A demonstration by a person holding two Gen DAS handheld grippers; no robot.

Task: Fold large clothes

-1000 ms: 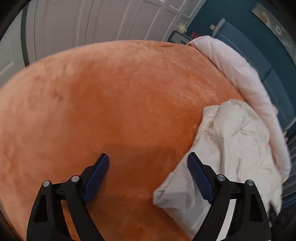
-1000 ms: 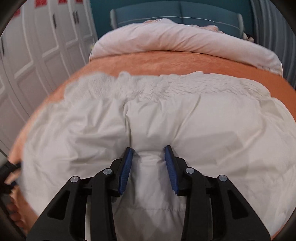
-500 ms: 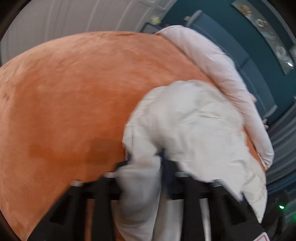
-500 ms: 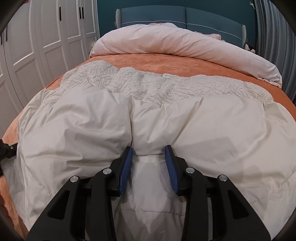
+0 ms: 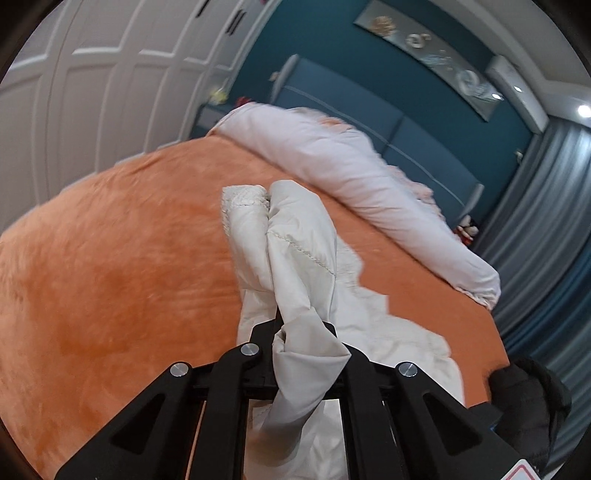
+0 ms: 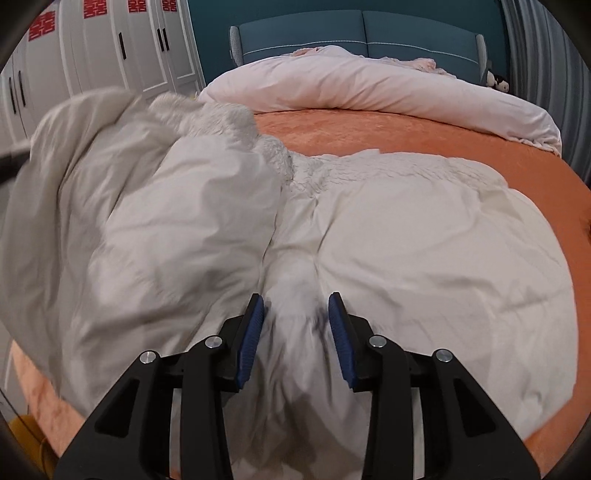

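Note:
A large cream padded coat [image 6: 406,236] with a fleecy collar lies on the orange bed cover [image 6: 369,129]. My left gripper [image 5: 295,328] is shut on a bunched edge of the coat [image 5: 295,243] and holds it lifted above the bed. In the right wrist view that lifted left part [image 6: 147,199] rises and folds toward the middle. My right gripper [image 6: 295,306] straddles a bunched fold of the coat's near edge, with the blue pads [image 6: 340,325] partly closed on it.
A rolled pale pink duvet [image 6: 369,85] lies across the head of the bed, before a blue headboard [image 6: 362,29]. White wardrobe doors [image 5: 92,92] stand to the left. Grey curtains [image 5: 546,221] hang at the right. The orange bed cover [image 5: 110,258] is bare at the left.
My left gripper went from open beside the coat's edge to shut on it, then lifted it up. The coat's left part rose and swung inward. My right gripper kept its hold.

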